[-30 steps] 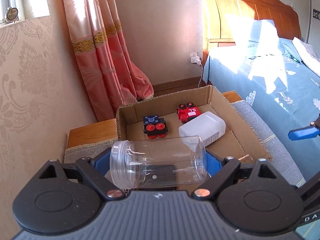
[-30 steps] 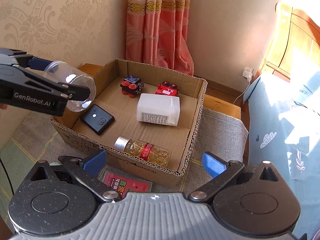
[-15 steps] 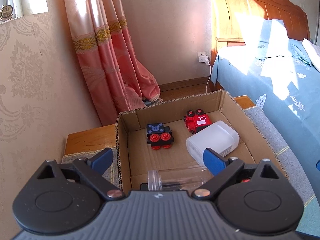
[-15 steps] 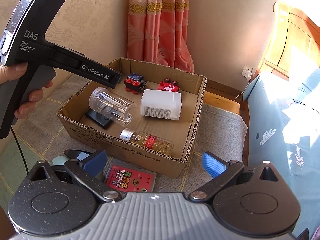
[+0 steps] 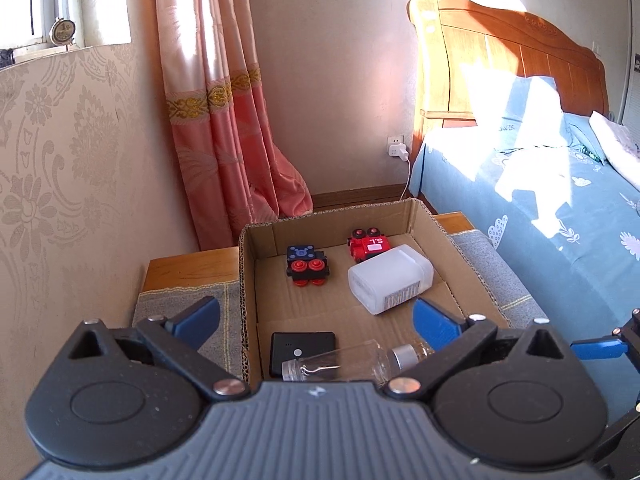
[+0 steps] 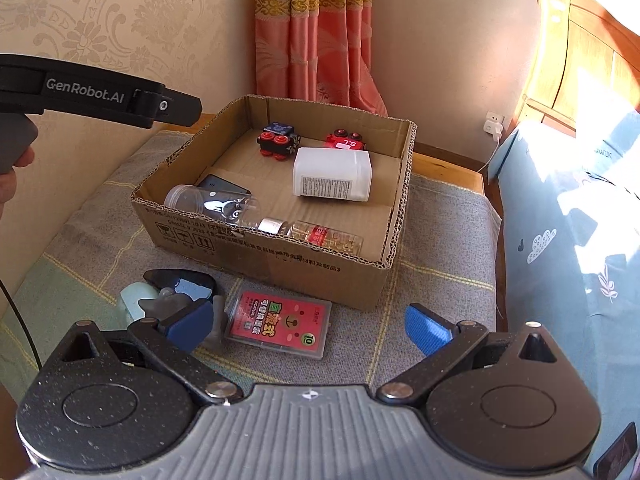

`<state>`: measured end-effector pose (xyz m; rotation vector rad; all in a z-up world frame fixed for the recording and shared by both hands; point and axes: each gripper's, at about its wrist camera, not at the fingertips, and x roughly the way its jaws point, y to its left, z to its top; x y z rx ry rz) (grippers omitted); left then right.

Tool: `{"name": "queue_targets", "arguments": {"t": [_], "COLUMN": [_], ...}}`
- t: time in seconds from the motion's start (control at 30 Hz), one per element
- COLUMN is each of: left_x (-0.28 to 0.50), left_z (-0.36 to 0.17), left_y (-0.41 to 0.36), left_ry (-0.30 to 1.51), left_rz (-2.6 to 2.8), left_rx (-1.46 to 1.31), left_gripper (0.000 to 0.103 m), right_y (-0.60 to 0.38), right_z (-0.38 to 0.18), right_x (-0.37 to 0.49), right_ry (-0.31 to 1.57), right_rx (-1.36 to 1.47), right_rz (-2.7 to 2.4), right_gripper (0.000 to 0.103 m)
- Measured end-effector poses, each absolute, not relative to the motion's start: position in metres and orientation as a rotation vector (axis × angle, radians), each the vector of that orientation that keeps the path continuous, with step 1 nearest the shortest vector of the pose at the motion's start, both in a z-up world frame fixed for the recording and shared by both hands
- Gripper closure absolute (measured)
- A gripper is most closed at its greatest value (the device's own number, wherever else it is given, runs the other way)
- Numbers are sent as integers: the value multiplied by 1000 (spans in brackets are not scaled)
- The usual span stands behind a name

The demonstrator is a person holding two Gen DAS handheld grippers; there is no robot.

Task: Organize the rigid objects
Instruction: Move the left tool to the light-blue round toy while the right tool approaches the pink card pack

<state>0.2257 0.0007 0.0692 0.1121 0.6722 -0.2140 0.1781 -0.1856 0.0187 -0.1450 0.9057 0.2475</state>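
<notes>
The clear jar (image 6: 212,204) lies on its side in the cardboard box (image 6: 280,264), near the front left corner and partly on a black case (image 5: 302,350). My left gripper (image 5: 316,320) hovers over the box's near edge; its jaws are opening, with nothing between them. Also in the box are a white bottle (image 5: 390,278), a blue toy car (image 5: 306,266), a red toy car (image 5: 368,244) and a silver-capped capsule bottle (image 6: 320,234). My right gripper (image 6: 310,324) is open above a red card case (image 6: 280,322) on the mat in front of the box.
A pale green item and a black-and-blue object (image 6: 176,284) lie left of the card case. The box sits on a grey checked mat (image 6: 448,240). A patterned wall runs close on the left, and a blue-sheeted bed (image 5: 540,208) is on the right. A pink curtain hangs behind.
The left gripper opened and let the clear jar fall into the box, then drew back and up. The right gripper shifted slightly closer to the card case.
</notes>
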Motion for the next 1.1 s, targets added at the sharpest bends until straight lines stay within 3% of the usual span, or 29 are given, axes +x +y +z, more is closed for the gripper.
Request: {"name": "queue_targets", "arguments": {"t": [0.53,1.1], "left_x": [136,141], "left_z": [-7,-64], "left_y": [16,30], "left_ry": [775,903], "left_rz": [-118,-90], "left_rx": [43,33], "left_gripper": [1,1], "right_y": [-222,-213], "right_z": [-34,-70], "right_x": [149,153], "right_ry": [949,1021], "right_rx": [-34,-74], "right_rz": [118,114], "right_gripper": [0,0]}}
